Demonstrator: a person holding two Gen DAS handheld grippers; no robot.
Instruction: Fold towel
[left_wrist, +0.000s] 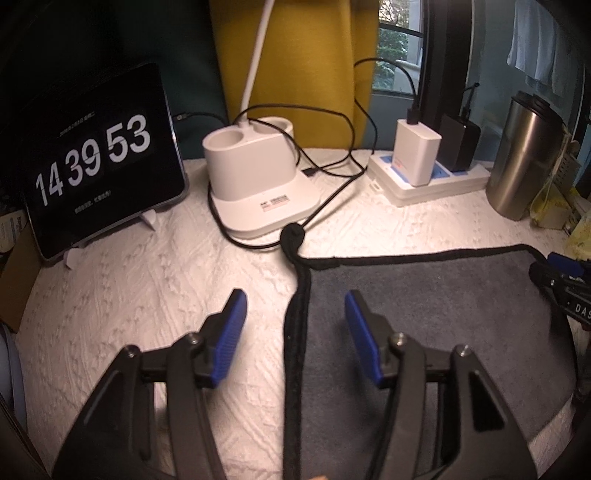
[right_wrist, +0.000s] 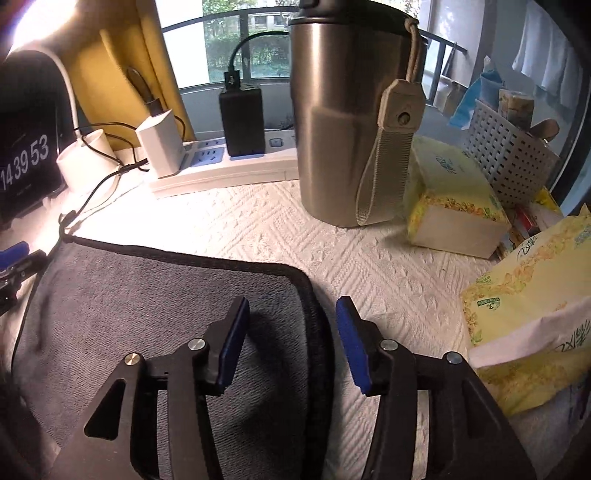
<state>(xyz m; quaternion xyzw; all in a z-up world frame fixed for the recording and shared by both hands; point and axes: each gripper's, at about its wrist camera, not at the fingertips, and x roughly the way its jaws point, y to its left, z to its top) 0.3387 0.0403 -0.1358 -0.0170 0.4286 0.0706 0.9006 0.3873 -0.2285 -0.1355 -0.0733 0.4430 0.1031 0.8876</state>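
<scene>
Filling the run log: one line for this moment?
towel: flat | left gripper: open, straddling left hem | right gripper: open, straddling right hem | fold: not started

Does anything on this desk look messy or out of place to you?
Mostly tidy. The grey towel lies flat, but its corner loop sits tangled among the black cables trailing loosely around the white lamp base. Folding could tug them. Both hand-held grippers, left and right, are open, each straddling a towel edge.
</scene>
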